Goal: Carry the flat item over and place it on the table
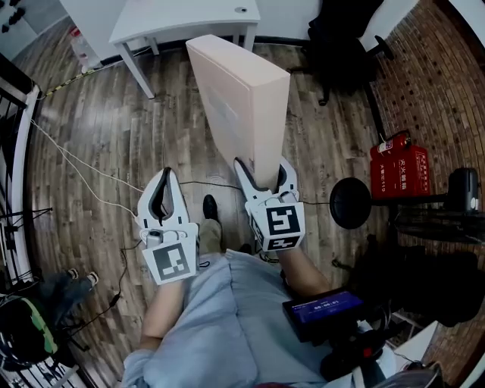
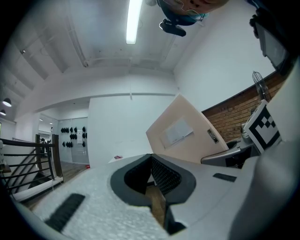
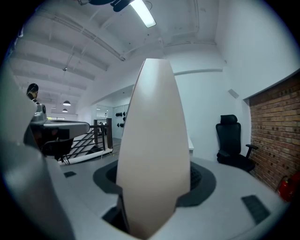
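1. The box [image 1: 241, 98] is a flat, pale beige slab with plain, smooth faces and square corners, broad on its face and slim along its edge.
2. The left gripper view shows its broad face [image 2: 185, 133] with a pale rectangular label near the middle and a small dark label close to one edge; the print is too small to read.
3. The right gripper [image 1: 263, 168] clamps one narrow end of the box, and the slab stands up out of the jaws above the wood floor [image 1: 114, 136].
4. In the right gripper view the slim edge [image 3: 152, 154] fills the gap between the jaws, with both pads pressed on its faces.
5. The box is in the air, in front of the white table [image 1: 182, 19] and not resting on it.
6. The left gripper [image 1: 164, 182] is beside the right one, apart from the box, its jaws drawn together on nothing.
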`<action>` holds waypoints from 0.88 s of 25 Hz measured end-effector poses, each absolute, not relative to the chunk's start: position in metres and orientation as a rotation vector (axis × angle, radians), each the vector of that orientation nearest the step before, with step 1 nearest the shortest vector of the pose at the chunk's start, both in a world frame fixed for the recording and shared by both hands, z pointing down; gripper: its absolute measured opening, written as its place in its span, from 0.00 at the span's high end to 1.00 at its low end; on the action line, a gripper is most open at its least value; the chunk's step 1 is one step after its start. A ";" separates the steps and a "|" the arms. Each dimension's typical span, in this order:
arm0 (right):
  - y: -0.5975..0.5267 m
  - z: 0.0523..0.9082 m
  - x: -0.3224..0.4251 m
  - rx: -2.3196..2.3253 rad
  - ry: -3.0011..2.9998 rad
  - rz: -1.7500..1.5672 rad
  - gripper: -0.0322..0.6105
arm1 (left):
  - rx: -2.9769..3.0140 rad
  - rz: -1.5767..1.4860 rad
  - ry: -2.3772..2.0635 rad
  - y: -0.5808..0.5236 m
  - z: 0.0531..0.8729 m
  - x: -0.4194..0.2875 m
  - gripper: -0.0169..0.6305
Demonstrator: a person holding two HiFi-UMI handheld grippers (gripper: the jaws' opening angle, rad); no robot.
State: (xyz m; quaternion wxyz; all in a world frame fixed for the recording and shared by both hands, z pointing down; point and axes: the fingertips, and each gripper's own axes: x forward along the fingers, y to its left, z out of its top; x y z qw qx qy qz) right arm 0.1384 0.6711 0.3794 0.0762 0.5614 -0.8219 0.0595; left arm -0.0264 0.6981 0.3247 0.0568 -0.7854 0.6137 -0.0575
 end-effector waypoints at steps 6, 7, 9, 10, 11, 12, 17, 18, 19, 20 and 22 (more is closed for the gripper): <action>0.574 0.370 0.095 1.697 -2.459 0.192 0.53 | -2.378 -0.155 1.838 0.597 0.310 -0.071 0.96; 0.562 0.366 0.090 1.703 -2.461 0.186 0.53 | -2.377 -0.151 1.827 0.584 0.306 -0.076 0.96; 0.538 0.359 0.080 1.718 -2.461 0.170 0.52 | -2.377 -0.140 1.805 0.559 0.298 -0.084 0.96; 0.528 0.355 0.075 1.727 -2.462 0.162 0.52 | -2.377 -0.135 1.795 0.549 0.294 -0.088 0.96; 0.519 0.352 0.071 1.736 -2.464 0.154 0.52 | -2.375 -0.131 1.784 0.539 0.291 -0.092 0.96; 0.510 0.348 0.068 1.747 -2.467 0.146 0.52 | -2.372 -0.128 1.773 0.530 0.289 -0.095 0.96; 0.481 0.342 0.065 1.791 -2.455 0.129 0.53 | -2.384 -0.116 1.755 0.497 0.289 -0.102 0.96; 0.477 0.343 0.065 1.793 -2.450 0.131 0.53 | -2.388 -0.117 1.757 0.493 0.290 -0.102 0.96; 0.473 0.343 0.066 1.795 -2.446 0.133 0.53 | -2.391 -0.121 1.759 0.489 0.292 -0.102 0.96; 0.470 0.344 0.066 1.797 -2.442 0.133 0.53 | -2.395 -0.125 1.760 0.485 0.294 -0.102 0.96; 0.464 0.346 0.068 1.802 -2.433 0.134 0.53 | -2.402 -0.128 1.760 0.476 0.298 -0.102 0.96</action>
